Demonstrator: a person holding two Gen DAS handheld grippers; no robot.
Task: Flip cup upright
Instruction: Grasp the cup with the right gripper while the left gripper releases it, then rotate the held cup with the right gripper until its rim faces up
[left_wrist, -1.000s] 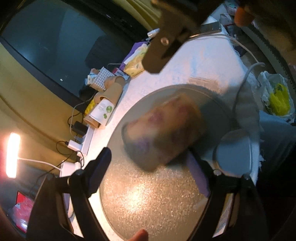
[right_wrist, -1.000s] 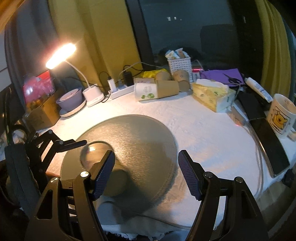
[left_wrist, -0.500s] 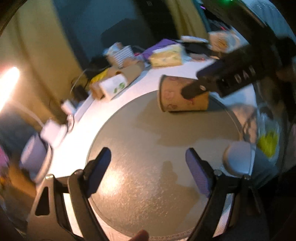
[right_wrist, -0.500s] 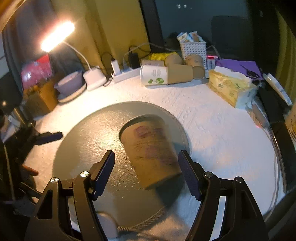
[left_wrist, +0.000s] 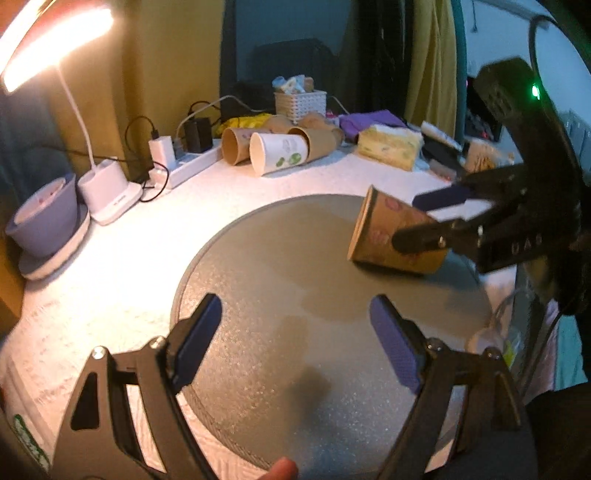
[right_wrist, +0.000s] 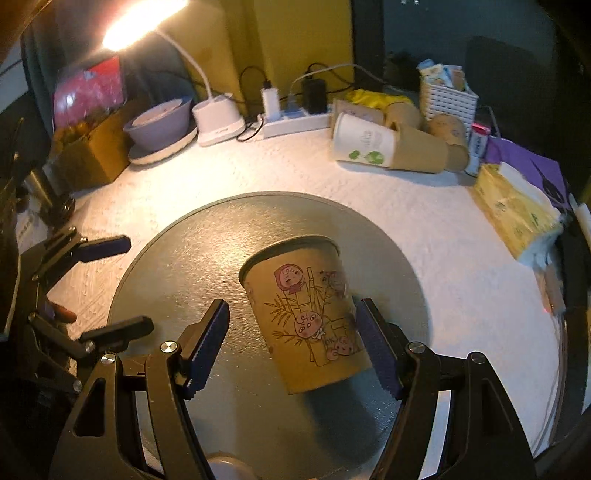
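Observation:
A brown paper cup (right_wrist: 306, 314) with cartoon drawings lies on its side on the round grey mat (right_wrist: 192, 266), its open mouth facing away from the right wrist camera. My right gripper (right_wrist: 291, 343) is open with the cup between its fingers, the right pad close against the cup's side. In the left wrist view the cup (left_wrist: 391, 236) lies at the mat's (left_wrist: 295, 332) right side with the right gripper (left_wrist: 424, 218) around it. My left gripper (left_wrist: 295, 347) is open and empty over the mat, well left of the cup.
At the table's back lie several spare paper cups (right_wrist: 384, 147), a power strip (right_wrist: 291, 125), a white basket (right_wrist: 447, 99), a tissue pack (right_wrist: 517, 210), a lit desk lamp (right_wrist: 218, 118) and a purple bowl (right_wrist: 159, 125). A white cloth (right_wrist: 461, 277) covers the table.
The left gripper let go of the cup and pulled back to the left. The cup now lies on the mat, and the right gripper has closed in around it.

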